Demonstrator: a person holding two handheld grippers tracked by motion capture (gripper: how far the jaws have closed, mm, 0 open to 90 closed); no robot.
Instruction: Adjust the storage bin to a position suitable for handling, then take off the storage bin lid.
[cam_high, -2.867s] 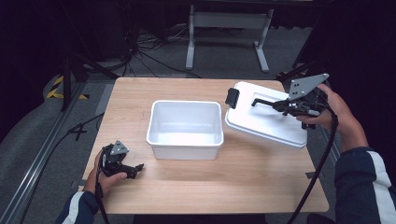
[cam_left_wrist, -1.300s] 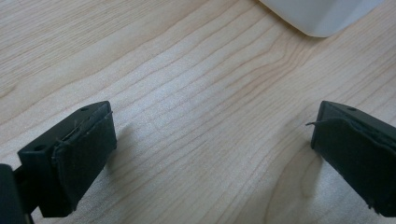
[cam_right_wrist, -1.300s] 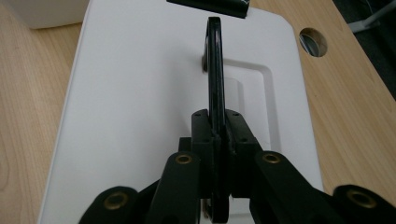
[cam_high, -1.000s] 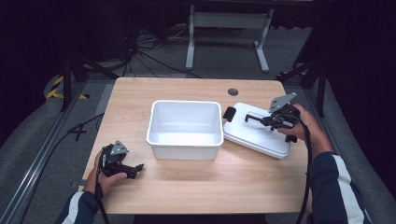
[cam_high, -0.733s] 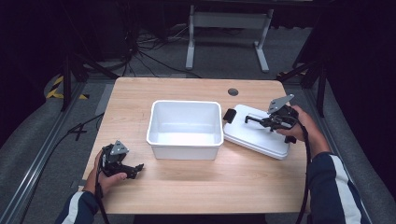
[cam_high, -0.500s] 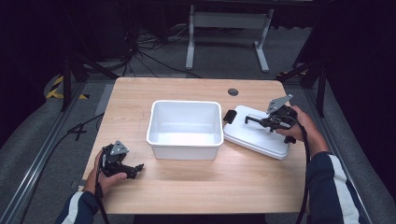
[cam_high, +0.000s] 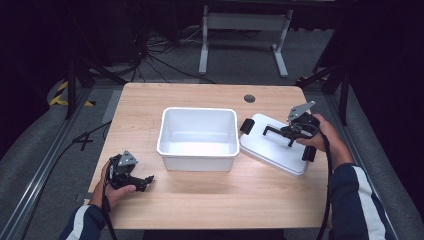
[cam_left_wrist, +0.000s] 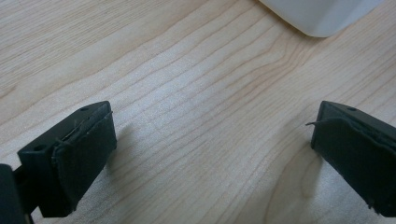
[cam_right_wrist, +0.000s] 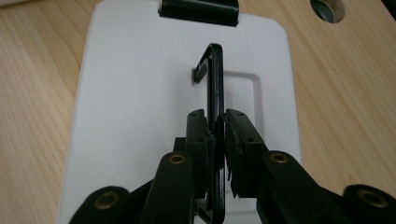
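Right gripper view: lid (cam_right_wrist: 140, 116) handle (cam_right_wrist: 215, 84) runs straight ahead between jaws.

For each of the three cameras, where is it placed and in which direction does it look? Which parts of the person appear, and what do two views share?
High view: above the person's side, looking forward and down on the table; both forearms and hands enter from below.
Left gripper view: rides the left gripper, looking along its parted fingers at bare wood and a corner of the white bin.
Right gripper view: rides the right gripper, looking at the white lid, fingers shut on the lid handle.
Shared: high and right gripper views both show lid and handle.
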